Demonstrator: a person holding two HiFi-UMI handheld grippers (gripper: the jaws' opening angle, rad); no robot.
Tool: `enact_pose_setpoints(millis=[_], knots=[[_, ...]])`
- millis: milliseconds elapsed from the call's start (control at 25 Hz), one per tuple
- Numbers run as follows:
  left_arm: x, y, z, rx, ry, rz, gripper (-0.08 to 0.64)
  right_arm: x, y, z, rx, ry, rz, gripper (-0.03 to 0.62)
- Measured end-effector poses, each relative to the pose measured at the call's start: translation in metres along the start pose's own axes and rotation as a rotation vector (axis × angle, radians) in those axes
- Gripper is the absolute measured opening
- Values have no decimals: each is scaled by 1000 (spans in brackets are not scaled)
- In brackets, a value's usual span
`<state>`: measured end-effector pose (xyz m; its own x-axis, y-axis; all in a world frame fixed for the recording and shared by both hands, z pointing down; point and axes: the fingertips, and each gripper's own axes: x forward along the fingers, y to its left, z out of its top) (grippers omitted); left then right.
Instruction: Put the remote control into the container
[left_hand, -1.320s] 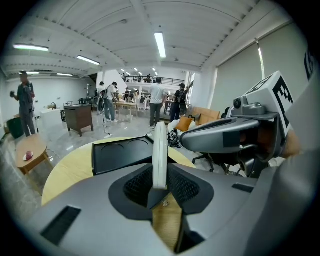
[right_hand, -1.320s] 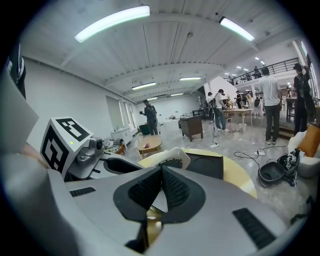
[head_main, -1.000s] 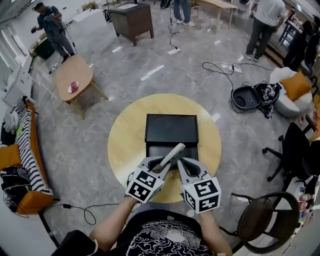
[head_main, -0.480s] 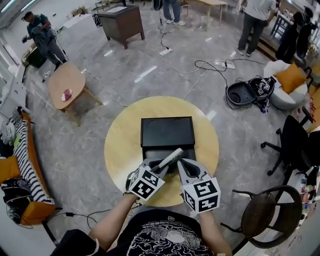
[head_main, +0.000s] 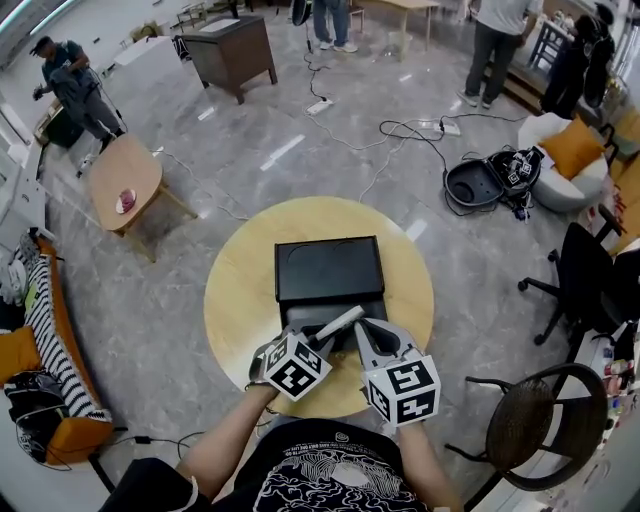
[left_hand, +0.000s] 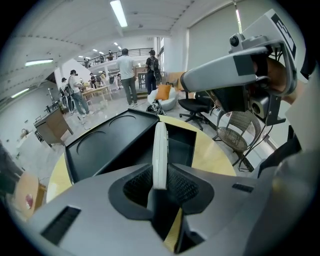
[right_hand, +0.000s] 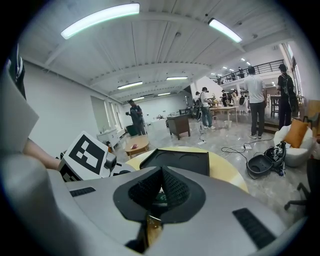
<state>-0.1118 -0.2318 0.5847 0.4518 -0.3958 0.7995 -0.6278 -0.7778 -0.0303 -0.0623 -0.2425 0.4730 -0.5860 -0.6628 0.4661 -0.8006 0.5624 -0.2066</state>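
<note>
The remote control (left_hand: 160, 150) isn't in yet: the left gripper (left_hand: 161, 187) pinches its near end, tip slanting over the open black container (head_main: 330, 268). Lowering and release are left. The right gripper (right_hand: 160, 194) hangs alongside, jaws pressed together, empty. Both grippers hide the container's floor

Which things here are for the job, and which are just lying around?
For the job:
- remote, held in the left gripper
- container, open on the round table

Just lying about:
- small table
- black case
- orange cushion
- wicker chair
</note>
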Motion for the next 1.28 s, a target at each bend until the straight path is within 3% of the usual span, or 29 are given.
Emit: enact_pose_setpoints(millis=[840,1280], knots=[[18,2,-15,134,136,12,97,1,-9,-2,26,1,-22,20],[21,3,-17,122,135,21,97,1,-10,-4,25,2,-19,21]])
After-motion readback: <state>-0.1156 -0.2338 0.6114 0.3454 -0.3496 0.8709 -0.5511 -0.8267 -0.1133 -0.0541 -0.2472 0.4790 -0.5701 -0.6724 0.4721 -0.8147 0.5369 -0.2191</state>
